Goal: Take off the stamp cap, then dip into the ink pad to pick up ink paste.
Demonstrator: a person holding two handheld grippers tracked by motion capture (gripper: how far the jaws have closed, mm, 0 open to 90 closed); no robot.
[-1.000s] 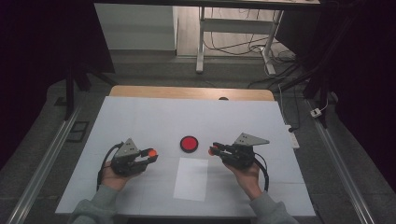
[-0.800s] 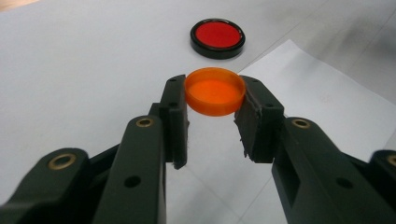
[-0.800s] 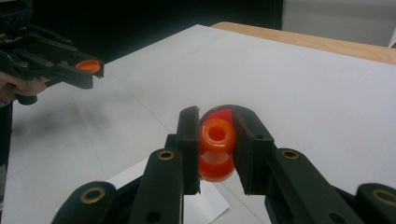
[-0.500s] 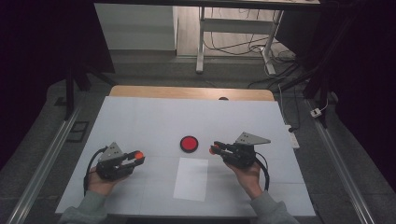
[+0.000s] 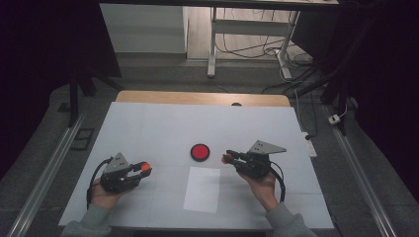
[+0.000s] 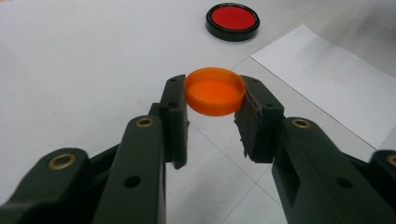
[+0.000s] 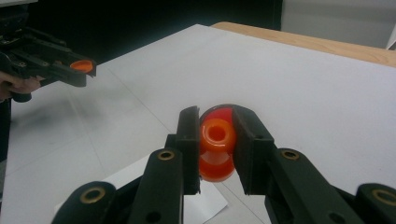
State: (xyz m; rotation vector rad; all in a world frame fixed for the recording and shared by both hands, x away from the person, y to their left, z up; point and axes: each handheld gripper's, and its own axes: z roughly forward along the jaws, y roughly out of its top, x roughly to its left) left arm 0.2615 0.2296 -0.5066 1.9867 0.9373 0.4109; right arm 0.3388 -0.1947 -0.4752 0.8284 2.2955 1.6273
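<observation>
Left gripper (image 5: 143, 168) at table's 8 o'clock, jaws closed on orange cap (image 6: 215, 90), cap lifted off white table (image 5: 148, 123).
Right gripper (image 5: 226, 158) at 4 o'clock, jaws clamped on small orange bottle (image 7: 216, 147), open neck showing.
Red disc (image 5: 199, 152) at centre, white paper sheet (image 5: 202, 189) at 6 o'clock of disc.
Judgement: cap off, bottle uncapped, both parts held apart in air; left: setting down or recapping, not yet done.

High view dim, dark at both sides; white table (image 5: 163, 128) lit evenly from above, soft shadows, no glare. Floor behind brighter. Left gripper view sharp on orange cap (image 6: 214, 90), near jaws slightly soft, far corners blurred. Right gripper view: jaws sharp, background dark and soft, table edge tilted.
</observation>
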